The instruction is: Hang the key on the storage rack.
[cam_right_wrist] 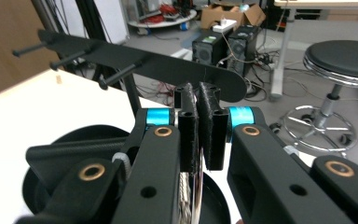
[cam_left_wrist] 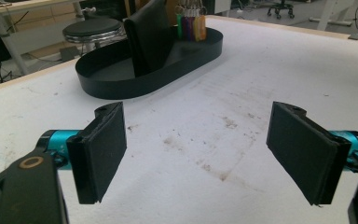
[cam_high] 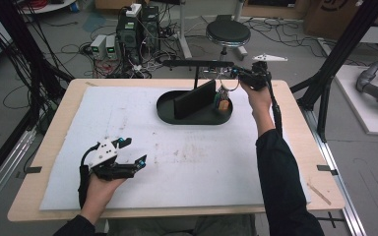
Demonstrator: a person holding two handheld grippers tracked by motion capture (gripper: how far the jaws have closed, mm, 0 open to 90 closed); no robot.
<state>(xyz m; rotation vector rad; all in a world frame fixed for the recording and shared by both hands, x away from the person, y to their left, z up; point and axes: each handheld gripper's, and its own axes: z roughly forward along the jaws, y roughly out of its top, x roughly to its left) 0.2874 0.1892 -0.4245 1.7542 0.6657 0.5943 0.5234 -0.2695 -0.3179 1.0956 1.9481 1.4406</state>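
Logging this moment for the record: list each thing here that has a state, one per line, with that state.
Left gripper: jaws wide open, nothing between them, over the white mat.
Right gripper: jaws shut on a metal key ring, beside the peg rack.
Key bunch: hanging from the right gripper, coloured tags down in the tray.
Black oval tray: flat on the mat, upright divider inside.

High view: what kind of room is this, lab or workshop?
Most likely a robotics or data-collection lab. Desktop computer towers stand on the floor amid tangled cables, black frame posts flank the table, and what looks like a grey robot arm part lies at the right.
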